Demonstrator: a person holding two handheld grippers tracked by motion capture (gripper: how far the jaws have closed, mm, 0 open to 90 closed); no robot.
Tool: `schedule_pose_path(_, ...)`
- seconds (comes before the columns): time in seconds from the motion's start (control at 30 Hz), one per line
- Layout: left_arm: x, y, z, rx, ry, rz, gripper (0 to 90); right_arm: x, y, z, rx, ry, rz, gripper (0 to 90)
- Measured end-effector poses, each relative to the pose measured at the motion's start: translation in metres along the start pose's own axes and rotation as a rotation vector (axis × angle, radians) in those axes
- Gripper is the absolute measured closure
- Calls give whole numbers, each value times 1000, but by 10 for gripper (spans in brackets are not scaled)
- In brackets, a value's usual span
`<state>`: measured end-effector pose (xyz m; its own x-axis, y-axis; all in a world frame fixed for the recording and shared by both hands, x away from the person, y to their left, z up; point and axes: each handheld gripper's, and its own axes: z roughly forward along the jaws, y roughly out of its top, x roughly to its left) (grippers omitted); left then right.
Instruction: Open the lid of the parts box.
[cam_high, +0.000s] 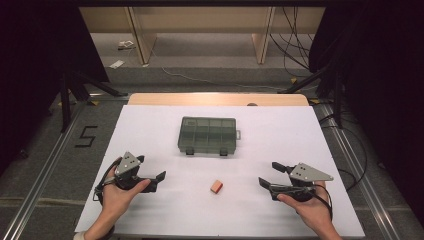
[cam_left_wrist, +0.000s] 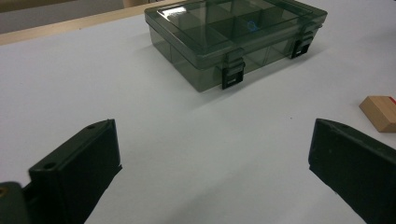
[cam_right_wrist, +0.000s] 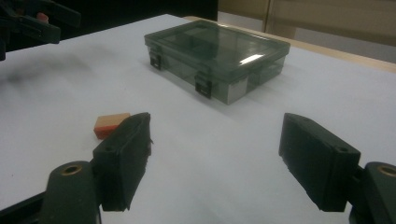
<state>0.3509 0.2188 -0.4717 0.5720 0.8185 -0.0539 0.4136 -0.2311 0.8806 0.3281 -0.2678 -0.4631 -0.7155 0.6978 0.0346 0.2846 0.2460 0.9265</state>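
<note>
Lower left of the high view, the left hand-held gripper gapes wide and empty; lower right, the right hand-held gripper likewise. Between them lies a small orange block, below the closed compartment box at centre on the desk.

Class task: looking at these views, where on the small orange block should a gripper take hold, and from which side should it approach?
Grip the orange block across its two long flat sides, coming down from above. It lies flat and alone on the white table, so probably nothing blocks the jaws.
</note>
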Motion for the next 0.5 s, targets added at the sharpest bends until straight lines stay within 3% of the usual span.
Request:
schedule_pose_path(0.3,1,1,1,-20,15,-13,91,-3,2,1,-6,-5,-3,263)
schedule_pose_path(0.33,1,3,2,-26,18,-11,147,-3,3,3,-6,-6,-4,272)
schedule_pose_path(0.37,1,5,3,-25,29,-7,330,-5,7,6,-6,-10,-21,315)
schedule_pose_path(0.4,1,7,5,-18,49,3,330,-5,7,6,-6,-10,-21,315)
schedule_pose_path(0.47,3,13,9,-7,55,7,540,-8,12,12,-4,-20,-33,386)
schedule_pose_path(0.5,4,16,13,6,60,6,604,-9,13,14,1,-22,-38,426)
